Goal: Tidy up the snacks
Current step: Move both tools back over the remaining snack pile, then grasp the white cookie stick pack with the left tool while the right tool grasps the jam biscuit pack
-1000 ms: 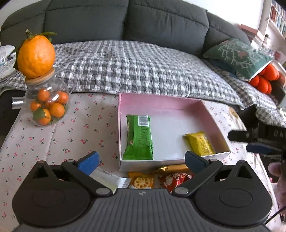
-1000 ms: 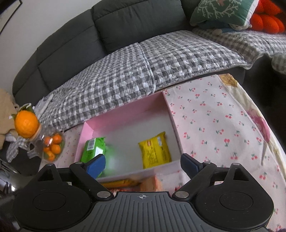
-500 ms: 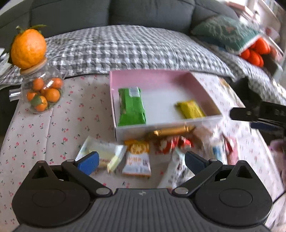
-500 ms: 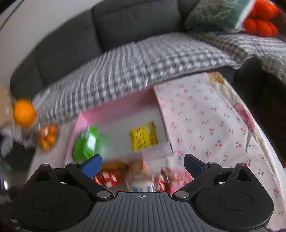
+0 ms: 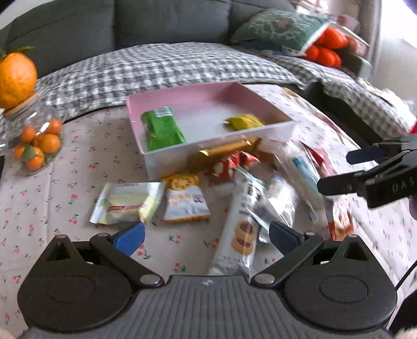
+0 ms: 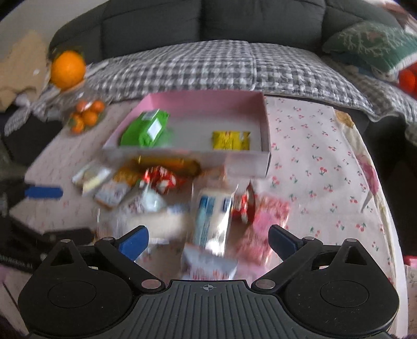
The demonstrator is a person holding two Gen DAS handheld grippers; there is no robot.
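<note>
Both claws hang wide open, holding nothing. Snack packets lie scattered just ahead of the left claw; the right claw hovers over blurred, perhaps overlapping packets. Beyond sits the pink box.

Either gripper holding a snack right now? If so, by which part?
Nothing held. Left gripper and right gripper both stand open above the loose snack packets; no packet is pinched.

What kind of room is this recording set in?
Most likely a home living room: a dark grey sofa with a checked blanket and a green cushion stands behind a low table under a cherry-print cloth, strewn with snack packets.
</note>
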